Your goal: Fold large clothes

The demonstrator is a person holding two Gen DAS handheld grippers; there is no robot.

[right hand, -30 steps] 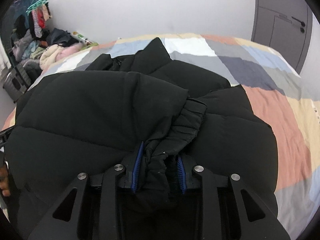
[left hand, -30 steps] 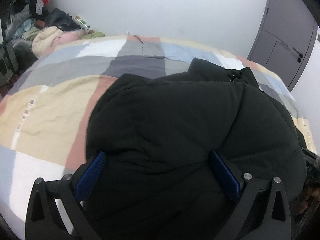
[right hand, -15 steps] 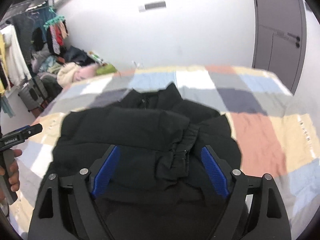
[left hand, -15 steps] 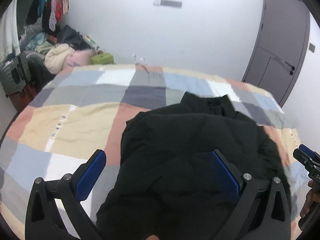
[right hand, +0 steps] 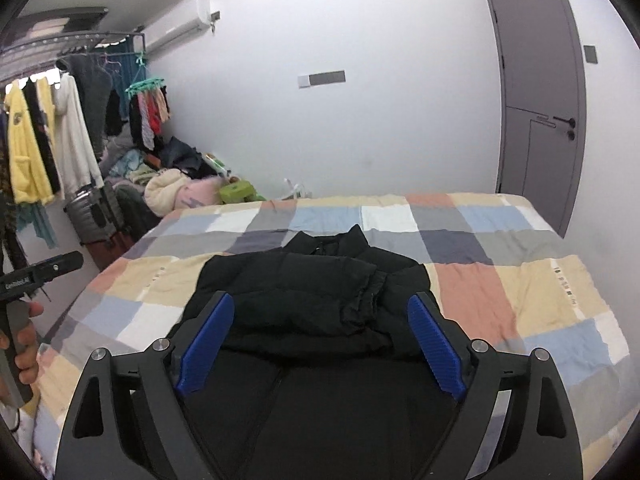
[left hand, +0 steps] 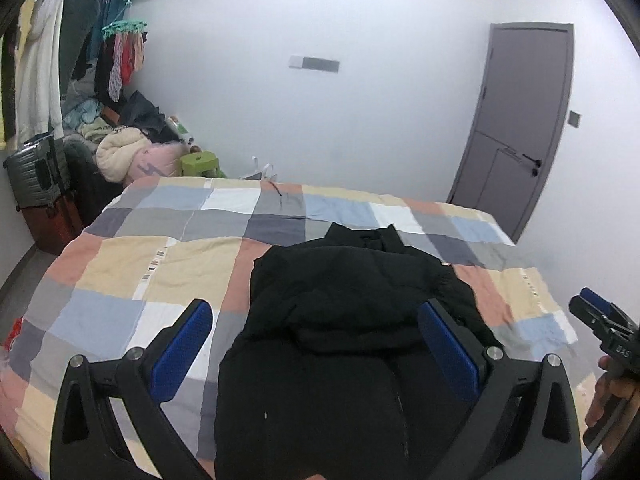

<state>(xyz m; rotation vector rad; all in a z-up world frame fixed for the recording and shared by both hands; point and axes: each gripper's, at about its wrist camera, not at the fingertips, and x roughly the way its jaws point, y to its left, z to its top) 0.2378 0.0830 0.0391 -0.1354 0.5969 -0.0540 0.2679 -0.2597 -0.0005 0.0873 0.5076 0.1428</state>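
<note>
My right gripper (right hand: 320,344) hangs above the bed, jaws opening and nearly full wide, nothing between the pads. The left gripper (left hand: 316,352) is spread wide too and holds nothing.

The black jacket (right hand: 312,304) lies free on the checked bedspread (right hand: 520,292), partly folded: a sleeve is laid across the chest with its cuff (right hand: 372,292) bunched near the middle, the collar (right hand: 340,240) pointing toward the far wall.

My worry is the padding. I judge a puffy jacket like this will spring back, so with no grip on it the sleeve may slide off the chest and undo the fold. If I take the hem next and pinch only the top layer, the layers could shear and leave a lopsided bundle.
</note>
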